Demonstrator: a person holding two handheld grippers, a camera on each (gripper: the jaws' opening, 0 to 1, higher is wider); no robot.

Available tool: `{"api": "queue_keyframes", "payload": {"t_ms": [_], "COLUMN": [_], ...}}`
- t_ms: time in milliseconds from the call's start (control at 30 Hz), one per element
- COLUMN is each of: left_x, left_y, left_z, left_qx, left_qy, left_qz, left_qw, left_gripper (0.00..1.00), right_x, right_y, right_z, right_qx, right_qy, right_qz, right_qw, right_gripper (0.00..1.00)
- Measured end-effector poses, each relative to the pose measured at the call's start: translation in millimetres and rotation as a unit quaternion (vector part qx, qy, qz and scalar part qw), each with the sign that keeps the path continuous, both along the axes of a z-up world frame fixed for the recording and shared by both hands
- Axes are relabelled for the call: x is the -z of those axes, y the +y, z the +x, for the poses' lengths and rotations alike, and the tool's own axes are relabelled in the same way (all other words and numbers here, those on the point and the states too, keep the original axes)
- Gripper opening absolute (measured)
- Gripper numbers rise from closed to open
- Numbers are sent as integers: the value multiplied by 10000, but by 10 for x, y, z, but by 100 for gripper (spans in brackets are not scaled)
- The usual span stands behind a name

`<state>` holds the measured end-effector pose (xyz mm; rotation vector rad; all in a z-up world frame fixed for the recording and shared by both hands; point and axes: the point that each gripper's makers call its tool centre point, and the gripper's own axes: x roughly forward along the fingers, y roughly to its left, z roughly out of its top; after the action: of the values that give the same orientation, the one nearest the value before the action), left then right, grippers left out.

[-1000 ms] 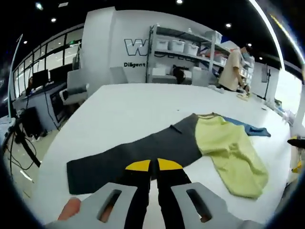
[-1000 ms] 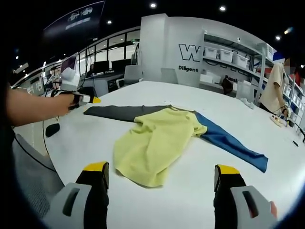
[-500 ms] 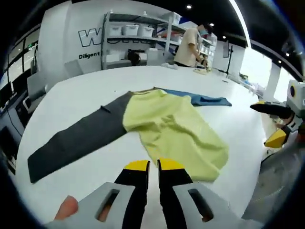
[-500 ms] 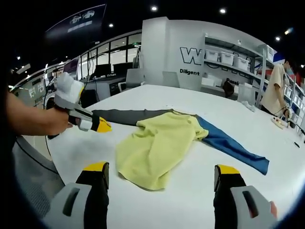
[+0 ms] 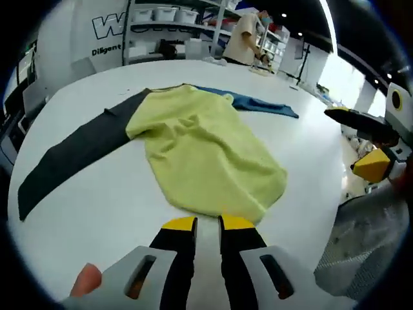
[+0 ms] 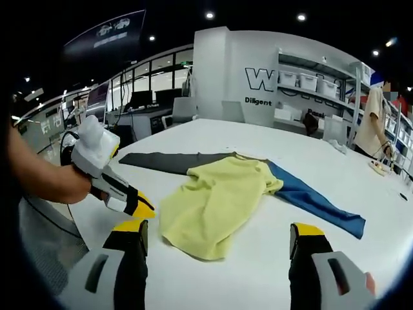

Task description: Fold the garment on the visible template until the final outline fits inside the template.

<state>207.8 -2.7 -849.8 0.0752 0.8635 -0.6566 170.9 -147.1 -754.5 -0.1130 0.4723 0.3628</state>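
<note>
A long-sleeved garment lies flat on the white table (image 5: 97, 206). Its yellow body (image 5: 200, 152) is rumpled, with a dark grey sleeve (image 5: 64, 158) stretched out to one side and a blue sleeve (image 5: 261, 103) to the other. My left gripper (image 5: 207, 225) hovers just short of the yellow hem, its jaws together and holding nothing. From the right gripper view the left gripper (image 6: 126, 197) sits in a hand beside the yellow body (image 6: 210, 203). My right gripper (image 6: 219, 229) stands wide open in front of the hem, and the grey sleeve (image 6: 164, 160) and blue sleeve (image 6: 316, 201) lie beyond it.
The right gripper (image 5: 369, 145) hangs off the table's edge at the right of the left gripper view. A person (image 6: 374, 119) stands at shelving (image 6: 303, 77) with bins behind the table. Desks and monitors (image 6: 142, 100) line the far left.
My left gripper has swung from the grey sleeve round to the yellow hem at the table's near side. The right gripper has stayed open and nearly still. The garment has not moved.
</note>
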Motion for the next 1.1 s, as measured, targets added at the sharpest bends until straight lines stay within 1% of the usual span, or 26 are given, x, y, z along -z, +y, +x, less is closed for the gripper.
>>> {"api": "queue_keyframes", "payload": {"t_ms": [33,67,100,133,167,267,333,433,500,600,633,667,700,767,800,867,900,967,1000,1033,1100], "left_x": [7,8,19,24,25,52,43,45,59,65,62,47,46,37,44,72,69,21,5,-40,-93], "left_y": [-11,-48,-58,-84,-93,-157,-177,-220,-242,-255,-261,-293,-288,-301,-306,-305,-296,-260,-266,-260,-255], "left_z": [-8,-13,-18,-41,-41,-48,-33,-40,-40,-35,-35,-25,-17,4,10,20,28,76,81,96,94], "left_qx": [2,-83,-102,-173,-172,-468,-562,-589,-719,-905,-1022,-1128,-1207,-1201,-1196,-1188,-1183,-1262,-1241,-1230,-1203], "left_qy": [53,121,174,304,313,636,665,723,809,897,957,1001,1007,916,910,943,912,759,731,642,611], "left_qz": [-12,-156,-164,-222,-234,-414,-476,-537,-601,-685,-753,-915,-938,-940,-920,-843,-828,-804,-828,-833,-827], "left_qw": [10000,9998,9997,9991,9991,9960,9951,9942,9923,9895,9873,9843,9831,9840,9844,9848,9853,9858,9861,9868,9874], "left_gripper": [11,11,11,12,12,19,23,22,23,21,19,17,14,9,8,2,0,0,0,0,0], "right_x": [-5,-13,-15,-18,-19,-47,-87,-82,-78,-87,-90,-93,-94,-96,-96,-98,-97,-97,-97,-100,-101], "right_y": [-7,-23,-30,-36,-37,-34,-19,-40,-46,-47,-46,-42,-41,-44,-47,-63,-67,-69,-70,-74,-79], "right_z": [-1,-2,-1,1,1,4,8,13,9,11,11,6,2,0,-1,0,0,-3,-4,-2,0], "right_qx": [12,30,41,48,49,45,27,57,65,62,60,49,43,37,39,46,48,49,49,49,48], "right_qy": [-6,-19,-24,-28,-28,-81,-167,-169,-141,-162,-168,-177,-180,-186,-186,-188,-187,-182,-182,-187,-190], "right_qz": [10,31,41,50,53,96,184,124,154,165,169,176,172,163,164,177,176,178,181,191,190], "right_qw": [10000,10000,10000,10000,10000,9999,9997,9998,9998,9997,9997,9997,9997,9997,9997,9997,9997,9997,9997,9996,9996], "right_gripper": [92,92,92,92,92,94,95,95,95,94,94,94,94,94,94,94,94,94,93,93,93]}}
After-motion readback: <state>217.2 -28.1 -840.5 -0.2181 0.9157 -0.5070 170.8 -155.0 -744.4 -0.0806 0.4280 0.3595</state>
